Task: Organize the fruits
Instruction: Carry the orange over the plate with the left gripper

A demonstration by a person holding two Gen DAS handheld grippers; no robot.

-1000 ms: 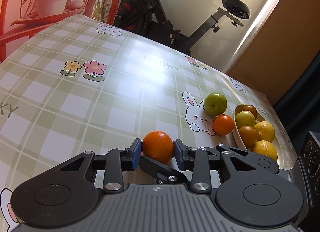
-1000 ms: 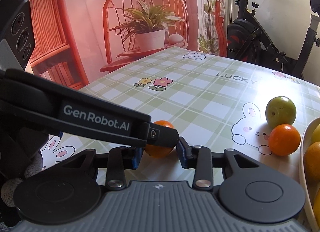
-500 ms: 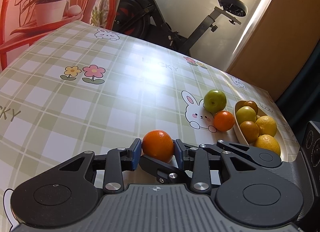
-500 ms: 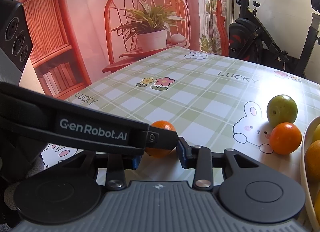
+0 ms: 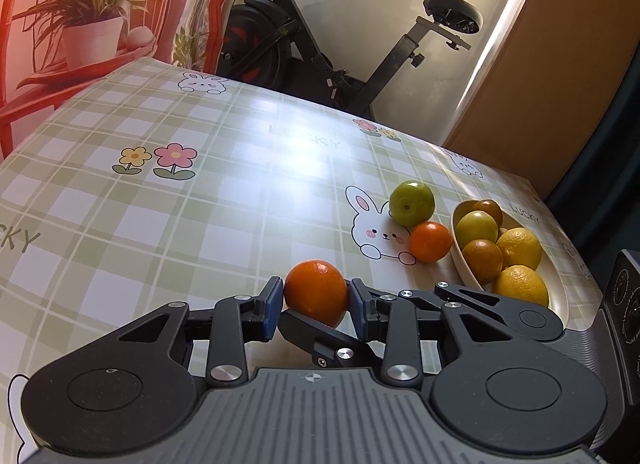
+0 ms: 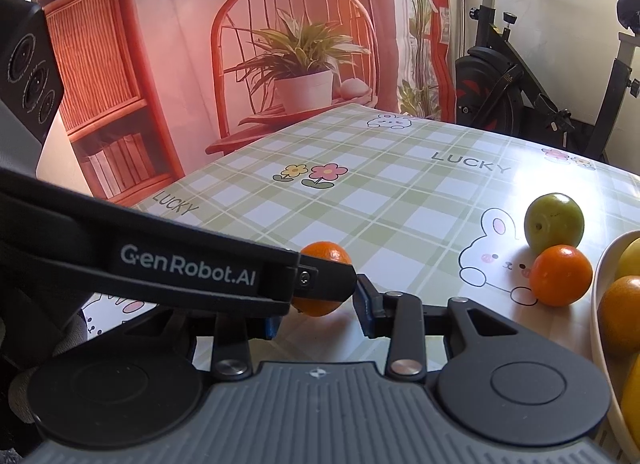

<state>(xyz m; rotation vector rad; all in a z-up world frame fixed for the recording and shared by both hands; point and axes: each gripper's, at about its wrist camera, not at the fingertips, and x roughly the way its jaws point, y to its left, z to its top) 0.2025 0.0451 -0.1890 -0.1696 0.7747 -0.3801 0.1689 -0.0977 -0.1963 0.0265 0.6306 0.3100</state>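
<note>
Orange [image 5: 316, 291] sits pinched between my left gripper [image 5: 316, 306] pads, low over the checked tablecloth [image 5: 168, 219]. Over the last second nothing has really shifted; the grip has held steady. My right gripper [image 6: 318, 306] is nearly closed around nothing, just behind. Next, I judge, comes carrying it to the white bowl [image 5: 460, 260] beside the loose mandarin [image 5: 430, 242] and green fruit [image 5: 412, 203].

In my right wrist view, the left gripper's finger [image 6: 200, 272] crosses in front and hides part of an orange [image 6: 326, 254] resting on the checked tablecloth [image 6: 400, 199]. My right gripper [image 6: 316, 314] sits narrow; grip on orange unclear. Right: green fruit [image 6: 554, 221] touching a second orange [image 6: 560, 276], beside the bowl [image 6: 598, 304].
</note>
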